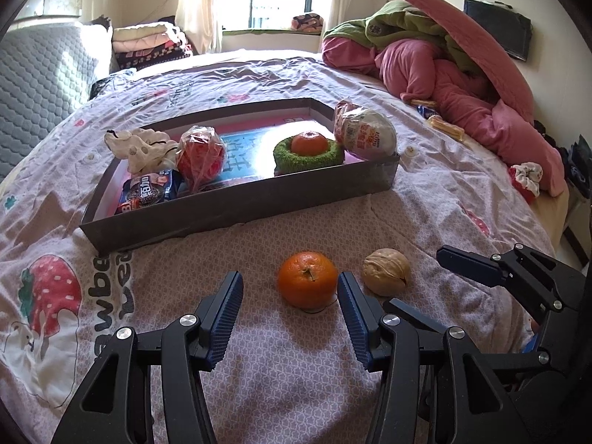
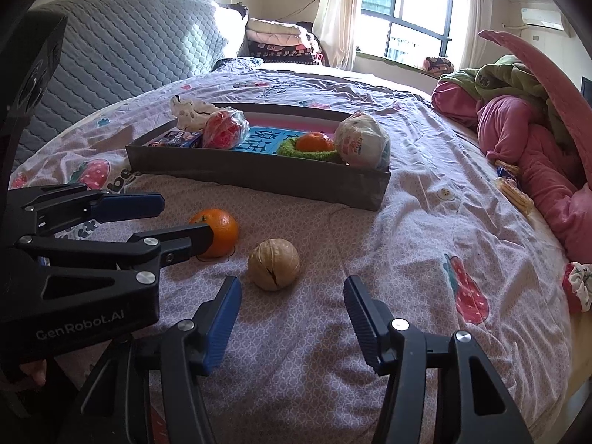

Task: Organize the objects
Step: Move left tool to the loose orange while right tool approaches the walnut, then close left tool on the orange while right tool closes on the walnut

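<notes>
An orange tangerine (image 1: 308,283) (image 2: 218,232) and a tan walnut (image 1: 386,271) (image 2: 273,265) lie on the bedsheet in front of a grey tray (image 1: 236,214) (image 2: 259,177). My left gripper (image 1: 290,296) (image 2: 177,218) is open, its jaws reaching either side of the tangerine, the right finger close to it. My right gripper (image 2: 292,296) (image 1: 425,281) is open and empty, just short of the walnut. The tray holds a second tangerine (image 1: 309,143) in a green ring, a wrapped egg-shaped package (image 1: 366,133), a red bagged item (image 1: 201,155), a snack packet (image 1: 148,194) and a white cloth piece (image 1: 140,148).
A heap of pink and green bedding (image 1: 462,74) (image 2: 529,129) fills the right side of the bed. Snack packets (image 1: 444,125) lie near it, and a red-white scrunchie (image 1: 525,179). A grey quilted headboard (image 2: 111,55) stands at the left.
</notes>
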Demonstrator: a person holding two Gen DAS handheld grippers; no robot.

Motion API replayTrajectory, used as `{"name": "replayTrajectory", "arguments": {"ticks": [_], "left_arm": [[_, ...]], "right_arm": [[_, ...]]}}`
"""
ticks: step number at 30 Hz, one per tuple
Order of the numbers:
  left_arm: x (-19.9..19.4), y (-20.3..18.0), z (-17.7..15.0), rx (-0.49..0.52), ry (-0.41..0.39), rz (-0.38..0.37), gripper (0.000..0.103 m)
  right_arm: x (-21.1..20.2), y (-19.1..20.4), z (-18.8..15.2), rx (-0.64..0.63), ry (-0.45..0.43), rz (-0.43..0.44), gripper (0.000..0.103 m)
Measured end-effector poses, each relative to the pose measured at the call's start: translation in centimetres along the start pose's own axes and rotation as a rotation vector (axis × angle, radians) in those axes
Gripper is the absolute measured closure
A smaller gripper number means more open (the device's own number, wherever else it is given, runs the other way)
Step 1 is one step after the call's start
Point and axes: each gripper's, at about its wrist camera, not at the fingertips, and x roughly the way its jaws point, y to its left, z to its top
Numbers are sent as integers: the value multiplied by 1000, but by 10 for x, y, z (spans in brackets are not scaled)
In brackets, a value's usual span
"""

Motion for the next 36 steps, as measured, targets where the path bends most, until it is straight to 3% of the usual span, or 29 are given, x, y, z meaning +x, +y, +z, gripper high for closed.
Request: {"name": "replayTrajectory", "arguments": {"ticks": [36], "left_arm": [[35, -1, 5, -51, 76, -20, 48]], "right_arm": [[33, 1, 9, -24, 21, 2, 53]]}}
